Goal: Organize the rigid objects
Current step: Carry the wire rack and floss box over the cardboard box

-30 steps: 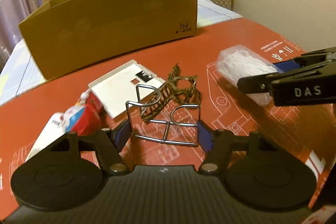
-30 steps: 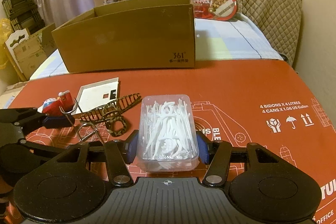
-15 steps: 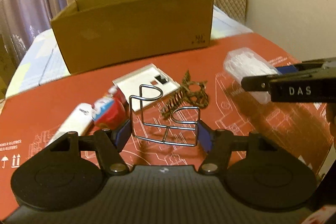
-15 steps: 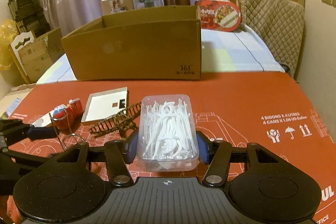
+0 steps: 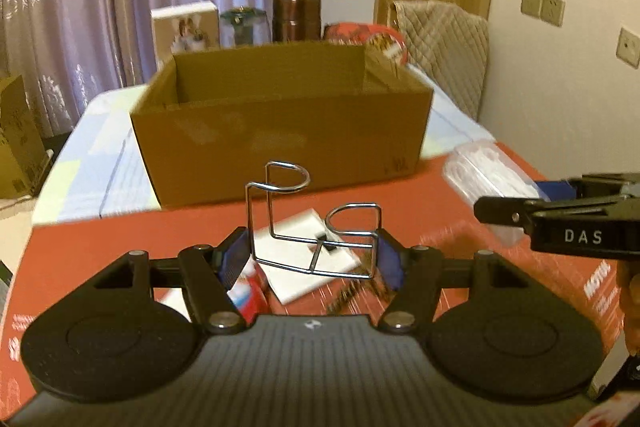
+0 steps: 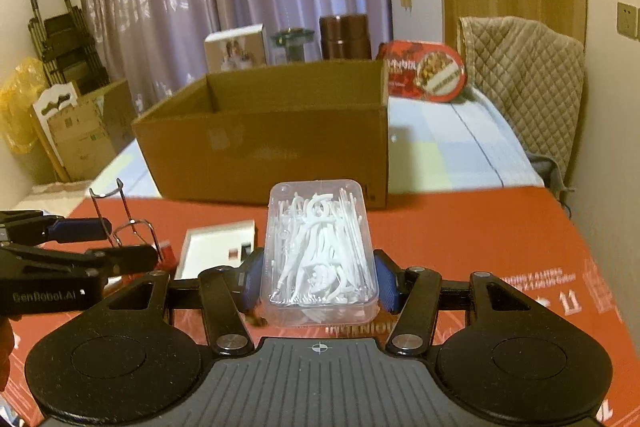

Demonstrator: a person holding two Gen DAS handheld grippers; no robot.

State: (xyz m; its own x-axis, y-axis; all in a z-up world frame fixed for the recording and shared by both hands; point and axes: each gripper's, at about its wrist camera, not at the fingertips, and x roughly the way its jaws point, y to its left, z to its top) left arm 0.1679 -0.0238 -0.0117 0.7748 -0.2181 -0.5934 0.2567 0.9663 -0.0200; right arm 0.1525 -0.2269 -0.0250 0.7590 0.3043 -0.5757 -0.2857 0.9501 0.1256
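wire rack (image 5: 314, 227) and clear floss-pick box (image 6: 319, 255) held above table, upright.

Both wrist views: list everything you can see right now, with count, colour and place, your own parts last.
Bent chrome wire rack: 1, silver, held off the table in the left claw.
Clear plastic box of white floss picks: 1, held in the right claw.
Open brown cardboard box: 1, at the table's far edge.
Flat white tray: 1, on the red table cover.
Red-and-white tube: 1, under the left claw, partly hidden.
Dark lattice piece: 1, blurred, on the cover.
Red food tub: 1, behind the box.
Brown canisters: 2, behind the box.
Left claw: black with blue pads.
Right claw: black with blue pads.
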